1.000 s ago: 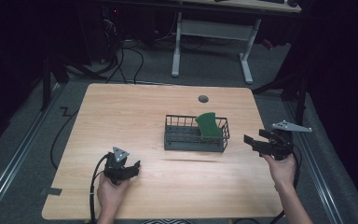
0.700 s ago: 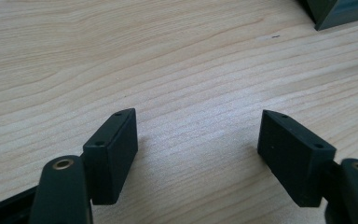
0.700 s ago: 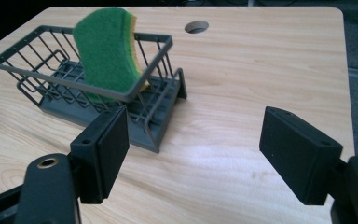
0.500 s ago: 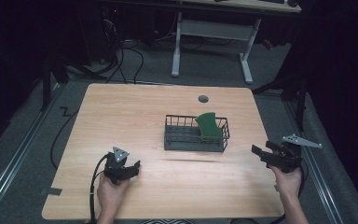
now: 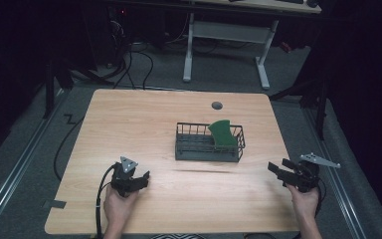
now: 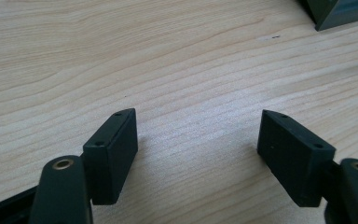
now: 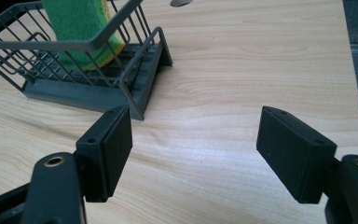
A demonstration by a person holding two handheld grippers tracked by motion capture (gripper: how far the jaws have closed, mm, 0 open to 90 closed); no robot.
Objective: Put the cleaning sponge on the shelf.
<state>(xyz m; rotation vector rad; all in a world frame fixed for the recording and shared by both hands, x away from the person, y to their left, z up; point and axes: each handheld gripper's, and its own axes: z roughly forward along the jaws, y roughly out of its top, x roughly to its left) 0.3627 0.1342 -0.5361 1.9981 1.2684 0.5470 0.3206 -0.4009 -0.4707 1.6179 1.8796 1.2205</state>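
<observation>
A dark wire basket (image 5: 206, 155) stands right of the table's middle, and a green sponge (image 5: 222, 133) with a yellow back leans upright in its right end. My left gripper (image 5: 142, 179) rests open near the front left of the table, with bare wood between its jaws (image 6: 198, 140). At the front right edge my right gripper (image 5: 277, 170) is held open and empty, pointing left. In the right gripper view the basket (image 7: 88, 95) and sponge (image 7: 74, 23) lie ahead and to the left of the open right gripper (image 7: 193, 140).
A round cable hole (image 5: 217, 105) sits in the wooden tabletop (image 5: 129, 124) behind the basket. The basket's corner (image 6: 345, 11) shows at the top right of the left gripper view. A white desk frame (image 5: 224, 45) and cables stand on the floor beyond the table.
My right hand has sunk and drawn back toward the table's front right edge, away from the basket. The left hand, basket and sponge have not moved.
</observation>
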